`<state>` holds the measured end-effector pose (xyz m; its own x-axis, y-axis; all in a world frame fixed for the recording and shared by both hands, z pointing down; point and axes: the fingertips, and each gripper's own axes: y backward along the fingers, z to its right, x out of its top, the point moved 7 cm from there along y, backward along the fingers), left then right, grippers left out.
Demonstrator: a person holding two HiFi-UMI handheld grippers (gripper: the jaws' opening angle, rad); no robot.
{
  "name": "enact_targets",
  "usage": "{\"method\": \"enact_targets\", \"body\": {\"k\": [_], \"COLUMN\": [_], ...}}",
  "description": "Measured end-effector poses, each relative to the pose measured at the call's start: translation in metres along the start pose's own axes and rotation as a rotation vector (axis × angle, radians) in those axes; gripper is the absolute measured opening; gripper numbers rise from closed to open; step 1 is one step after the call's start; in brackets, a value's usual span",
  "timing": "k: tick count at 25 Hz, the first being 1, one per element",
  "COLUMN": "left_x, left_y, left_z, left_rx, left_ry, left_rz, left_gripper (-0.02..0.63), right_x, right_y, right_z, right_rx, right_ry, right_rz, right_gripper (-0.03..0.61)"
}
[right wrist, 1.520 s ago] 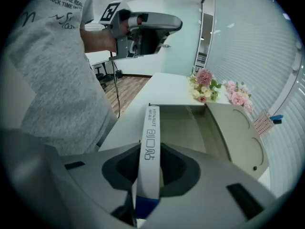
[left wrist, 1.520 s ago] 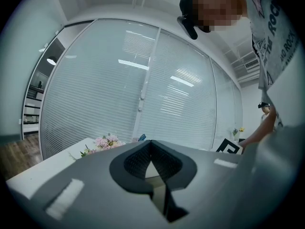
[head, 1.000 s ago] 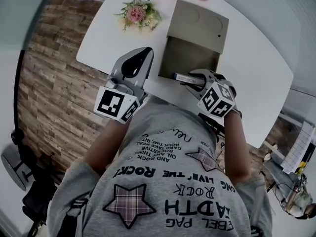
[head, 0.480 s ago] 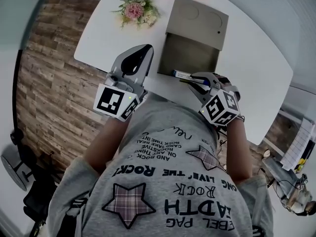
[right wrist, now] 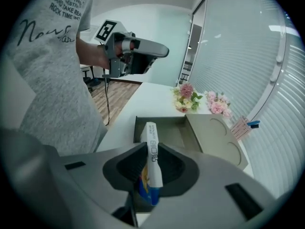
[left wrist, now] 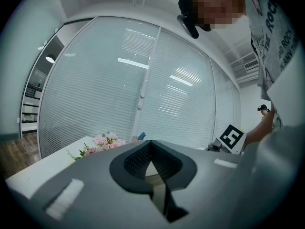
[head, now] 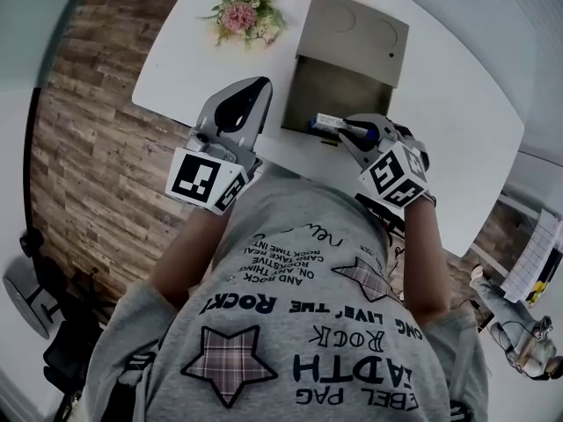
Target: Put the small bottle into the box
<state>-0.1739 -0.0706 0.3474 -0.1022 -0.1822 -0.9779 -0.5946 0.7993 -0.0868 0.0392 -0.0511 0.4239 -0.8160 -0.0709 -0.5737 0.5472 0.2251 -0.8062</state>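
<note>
Gripping small bottle [right wrist: 151, 132] in right gripper [right wrist: 151, 151], with jaws just closing onto it, at near edge of open box [head: 334, 86]; label print unreadable; left gripper [left wrist: 151, 149] pinched together, empty; shirt [head: 299, 323] reading "ROCK".

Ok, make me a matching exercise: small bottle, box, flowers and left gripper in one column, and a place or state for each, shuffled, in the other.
1 small bottle
2 box
3 flowers
4 left gripper

A jaws shut, empty
B open on the table
C held in the right gripper
D lying left of the box

Pairs: 1-C, 2-B, 3-D, 4-A.
The right gripper's jaws have just been closing on the small bottle.
</note>
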Motion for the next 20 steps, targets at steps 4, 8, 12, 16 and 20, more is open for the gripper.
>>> {"method": "enact_targets", "body": {"k": [4, 8, 12, 16, 20], "left_x": [0.001, 0.002, 0.001, -0.001, -0.003], "left_y": [-0.001, 0.0, 0.004, 0.009, 0.012], "left_z": [0.0, -0.002, -0.005, -0.006, -0.005], "left_rx": [-0.002, 0.002, 0.017, 0.029, 0.036], "left_ry": [-0.003, -0.004, -0.004, 0.0, -0.001], "left_rz": [0.003, 0.002, 0.0, -0.006, -0.01], "left_gripper": [0.011, 0.011, 0.011, 0.011, 0.011], "right_x": [-0.001, -0.006, -0.01, -0.018, -0.022], "right_y": [-0.002, -0.008, -0.015, -0.025, -0.035], "right_z": [0.008, 0.019, 0.028, 0.036, 0.04], "right_rx": [-0.006, -0.003, 0.004, 0.009, -0.003], "right_ry": [-0.025, -0.064, -0.084, -0.12, -0.117], "right_rz": [0.003, 0.0, 0.009, -0.009, -0.033], "right_gripper": [0.08, 0.08, 0.078, 0.074, 0.069]}}
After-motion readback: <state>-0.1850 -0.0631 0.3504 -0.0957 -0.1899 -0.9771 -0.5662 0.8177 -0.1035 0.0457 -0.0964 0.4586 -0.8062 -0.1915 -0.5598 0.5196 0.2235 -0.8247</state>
